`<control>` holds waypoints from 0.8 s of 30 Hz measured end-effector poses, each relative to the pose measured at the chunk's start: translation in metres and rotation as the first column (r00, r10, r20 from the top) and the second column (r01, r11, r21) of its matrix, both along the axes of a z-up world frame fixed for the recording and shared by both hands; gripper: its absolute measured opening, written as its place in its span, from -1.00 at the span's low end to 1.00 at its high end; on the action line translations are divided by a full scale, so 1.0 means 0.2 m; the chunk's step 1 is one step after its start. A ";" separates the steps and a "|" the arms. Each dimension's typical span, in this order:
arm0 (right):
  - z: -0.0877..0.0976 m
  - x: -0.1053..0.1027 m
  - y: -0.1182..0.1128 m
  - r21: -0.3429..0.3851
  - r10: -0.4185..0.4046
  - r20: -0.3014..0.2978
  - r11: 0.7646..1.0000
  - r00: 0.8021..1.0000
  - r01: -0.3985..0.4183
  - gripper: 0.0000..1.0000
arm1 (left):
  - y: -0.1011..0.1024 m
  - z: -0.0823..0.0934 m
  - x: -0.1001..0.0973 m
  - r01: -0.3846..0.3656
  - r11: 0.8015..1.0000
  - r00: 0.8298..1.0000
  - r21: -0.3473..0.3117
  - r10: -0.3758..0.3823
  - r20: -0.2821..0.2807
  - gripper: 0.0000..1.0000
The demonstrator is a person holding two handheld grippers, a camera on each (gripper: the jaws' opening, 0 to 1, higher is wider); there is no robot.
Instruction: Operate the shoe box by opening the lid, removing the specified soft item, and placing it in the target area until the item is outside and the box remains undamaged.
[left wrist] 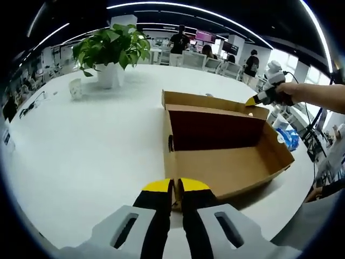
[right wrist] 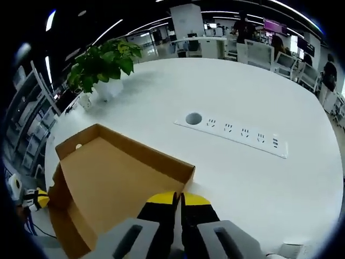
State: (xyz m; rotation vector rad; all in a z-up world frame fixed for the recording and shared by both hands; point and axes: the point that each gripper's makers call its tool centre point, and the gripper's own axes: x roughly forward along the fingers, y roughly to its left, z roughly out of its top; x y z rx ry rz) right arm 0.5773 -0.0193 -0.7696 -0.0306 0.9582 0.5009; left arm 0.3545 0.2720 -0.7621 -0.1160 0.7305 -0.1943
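A brown cardboard shoe box (left wrist: 226, 167) lies open on the white table (left wrist: 91, 145), its tan inside showing. A dark red surface (left wrist: 215, 129) fills its far part; I cannot tell whether this is lining or the soft item. My left gripper (left wrist: 176, 189) is shut on the box's near edge. The right gripper (left wrist: 252, 101), held by a person's hand, pinches the far rim. In the right gripper view the right gripper (right wrist: 178, 200) is shut on the near rim of the box (right wrist: 113, 183), and the left gripper (right wrist: 36, 199) sits at its far left corner.
A potted plant (left wrist: 113, 51) and a small white cup (left wrist: 75, 88) stand at the back left. A socket strip (right wrist: 232, 132) and a round cable hole (right wrist: 193, 118) are set in the table beyond the box. A blue object (left wrist: 291, 137) lies off the right edge. People and desks are far behind.
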 end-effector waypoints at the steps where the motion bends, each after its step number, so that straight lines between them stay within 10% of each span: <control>1: 0.01 0.00 0.00 -0.001 0.002 0.006 1.000 1.000 -0.002 -1.00 | 0.00 0.00 0.00 0.000 1.000 1.000 0.000 0.000 0.001 -0.94; 24: 0.22 -0.02 0.01 0.027 0.044 0.190 0.998 0.981 -0.050 -1.00 | -0.01 0.00 -0.01 -0.006 1.000 1.000 -0.010 0.006 0.004 -0.95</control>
